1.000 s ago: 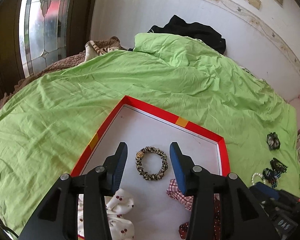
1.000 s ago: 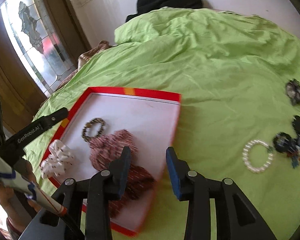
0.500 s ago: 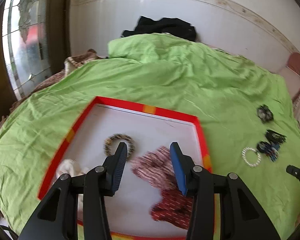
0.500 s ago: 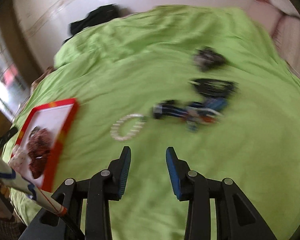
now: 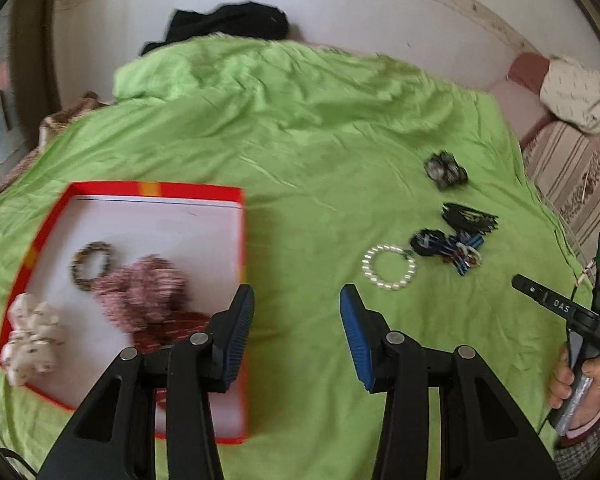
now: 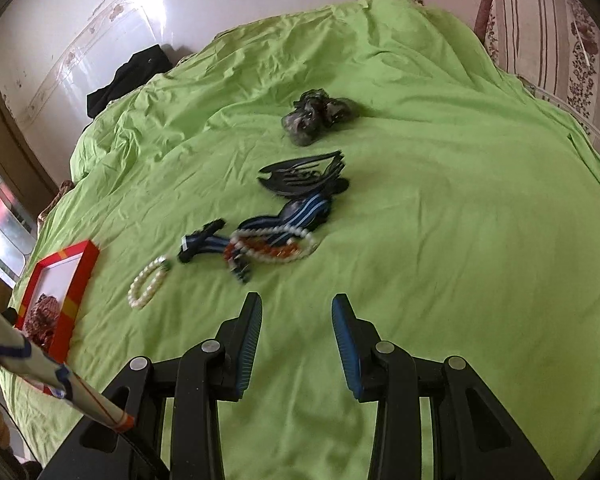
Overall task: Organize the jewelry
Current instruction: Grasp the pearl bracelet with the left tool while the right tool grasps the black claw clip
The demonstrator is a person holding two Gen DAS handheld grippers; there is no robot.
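Left tool [image 5: 296, 320]: jaws spread apart, gripping nothing, hanging over the green bedsheet [image 5: 300, 140] just right of the red-rimmed tray [image 5: 156, 190].
Right tool [image 6: 296, 328]: jaws likewise apart and empty, above bare sheet, near the loose pile of accessories.
Tray contents: a dark beaded bracelet [image 5: 93, 260], a pink checked scrunchie [image 5: 144, 288] touching it, a dark red scrunchie [image 5: 176, 326] below, and a white printed scrunchie [image 5: 32, 336] in the near left corner.
Still on the bed: a white pearl bracelet [image 6: 148, 282] nearest the tray; a tangle of blue striped bands and beads [image 6: 268, 236] beside it; a black claw clip [image 6: 304, 176] just beyond; a dark grey scrunchie [image 6: 316, 116] farthest.
Background: black clothing [image 5: 228, 24] against the wall.
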